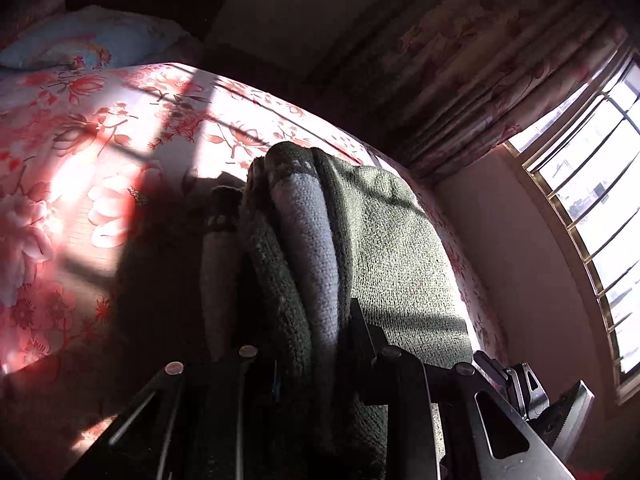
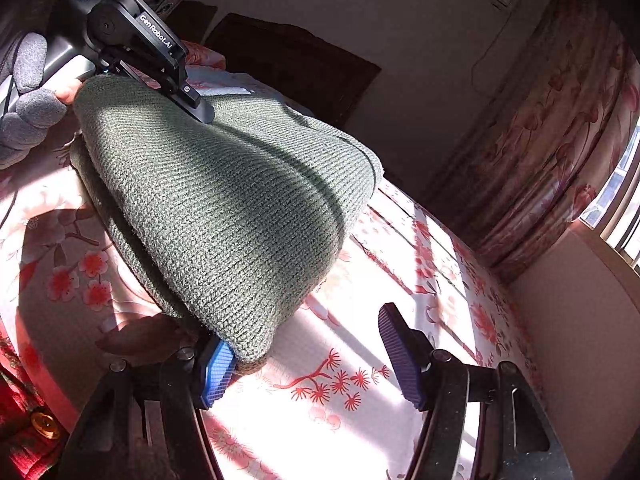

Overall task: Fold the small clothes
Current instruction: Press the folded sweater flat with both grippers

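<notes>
A green knitted hat [image 2: 224, 200] lies on a bed with a pink flowered sheet [image 2: 360, 408], folded over on itself in sunlight. The left gripper [image 2: 200, 110] has its fingers pressed together, pinching the hat's far edge, with bunched green and pale lilac knit caught between them. The right gripper [image 2: 308, 360] has its fingers spread wide and holds nothing. The hat's near rounded end rests against its left finger [image 2: 216, 376], and only bare sheet lies ahead of its right finger.

The hat looks light, soft and floppy, with a thick ribbed knit that should grip well and not slip. It will likely sag wherever it is unsupported, so a doubled edge or the rim seems the best place to pinch.

White lettering on the left gripper's black body reads "GenRobot.AI".
</notes>
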Motion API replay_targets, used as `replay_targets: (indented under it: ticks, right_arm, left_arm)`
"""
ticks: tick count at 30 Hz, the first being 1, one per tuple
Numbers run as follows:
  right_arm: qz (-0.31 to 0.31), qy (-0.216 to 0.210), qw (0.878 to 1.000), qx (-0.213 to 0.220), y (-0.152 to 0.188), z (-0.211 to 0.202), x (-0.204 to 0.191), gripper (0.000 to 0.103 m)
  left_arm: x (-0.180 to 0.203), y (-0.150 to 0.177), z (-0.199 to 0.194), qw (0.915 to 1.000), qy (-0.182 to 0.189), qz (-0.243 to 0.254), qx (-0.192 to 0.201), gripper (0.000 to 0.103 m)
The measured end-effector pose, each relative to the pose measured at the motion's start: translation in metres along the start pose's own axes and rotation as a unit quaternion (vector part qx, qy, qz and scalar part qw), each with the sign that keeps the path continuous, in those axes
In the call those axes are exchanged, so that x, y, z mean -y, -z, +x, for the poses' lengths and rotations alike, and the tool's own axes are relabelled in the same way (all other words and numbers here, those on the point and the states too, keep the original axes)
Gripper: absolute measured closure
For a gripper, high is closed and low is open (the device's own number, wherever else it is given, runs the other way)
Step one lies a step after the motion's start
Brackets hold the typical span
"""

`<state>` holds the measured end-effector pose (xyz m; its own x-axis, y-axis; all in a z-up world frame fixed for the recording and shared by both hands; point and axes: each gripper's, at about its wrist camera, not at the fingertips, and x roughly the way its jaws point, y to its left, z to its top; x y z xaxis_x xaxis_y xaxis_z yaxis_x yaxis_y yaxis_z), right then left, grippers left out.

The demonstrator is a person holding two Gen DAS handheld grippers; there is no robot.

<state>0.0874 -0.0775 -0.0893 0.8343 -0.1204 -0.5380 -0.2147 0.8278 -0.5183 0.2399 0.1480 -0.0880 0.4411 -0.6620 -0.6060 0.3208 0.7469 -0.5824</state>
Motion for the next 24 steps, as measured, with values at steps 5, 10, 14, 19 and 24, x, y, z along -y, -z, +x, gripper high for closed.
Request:
replay_targets:
  ticks: [5,10,14,19,24]
  right_arm:
    - [0.000,0.000,1.000,0.012,-0.007,-0.008,-0.004,0.036]
    - [0.006,-0.012,1.000,-0.004,-0.001,0.001,-0.005,0.035]
    - [-0.003,-0.087,0.996,0.005,-0.001,-0.015,0.006,0.040]
    - [0.091,-0.218,0.968,0.079,0.002,-0.053,0.056,0.040]
    - [0.120,-0.223,0.963,0.097,-0.023,-0.043,0.070,0.062]
  left_arm:
    - [0.007,-0.010,-0.015,0.9998,-0.014,0.008,0.015,0.103]
    - [-0.010,0.004,-0.003,1.0000,-0.007,-0.007,-0.001,0.103]
    - [-0.003,0.005,-0.020,0.9987,-0.045,0.006,0.024,0.009]
    - [0.044,0.022,-0.080,0.9833,-0.115,0.067,0.124,0.000]
    - [0.090,0.050,-0.077,0.9798,-0.083,0.140,0.116,0.000]
